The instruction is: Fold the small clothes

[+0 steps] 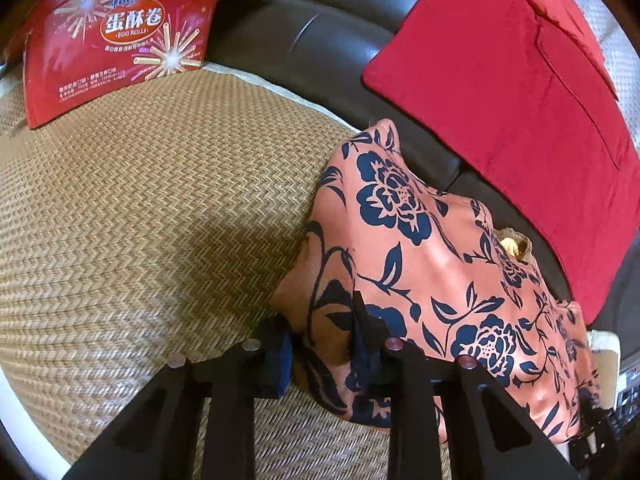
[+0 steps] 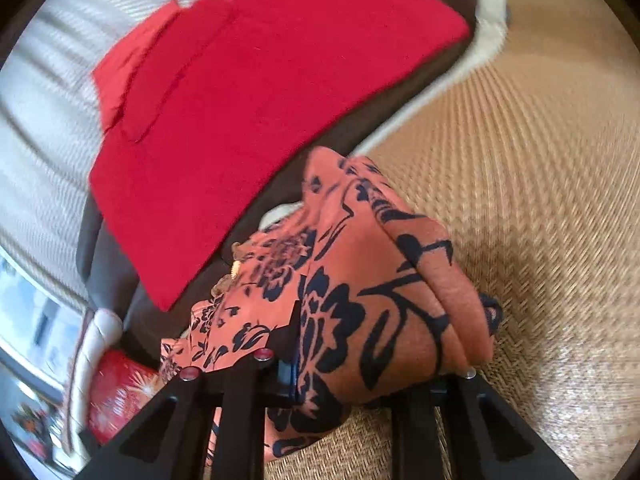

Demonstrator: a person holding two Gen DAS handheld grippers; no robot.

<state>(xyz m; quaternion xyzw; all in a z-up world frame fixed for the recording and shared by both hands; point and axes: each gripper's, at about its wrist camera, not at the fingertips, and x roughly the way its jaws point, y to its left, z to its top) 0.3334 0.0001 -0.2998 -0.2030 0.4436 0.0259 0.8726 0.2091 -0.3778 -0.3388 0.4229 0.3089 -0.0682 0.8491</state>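
While both hand-held grippers (image 1: pixel 324 344) (image 2: pixel 360 364) pinch it, floral garment (image 1: pixel 420 248) drapes.

Orange garment (image 1: pixel 420 248) with navy flowers, red cushion (image 1: pixel 512 92), tan herringbone mat (image 1: pixel 160 208).

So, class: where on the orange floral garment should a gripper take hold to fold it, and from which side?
Grip the orange floral garment at its edge, where the cloth is thin enough to pinch, coming in low over the woven mat. The far side abuts the red cushion. Both the left gripper and right gripper already clamp near-edge folds that way.
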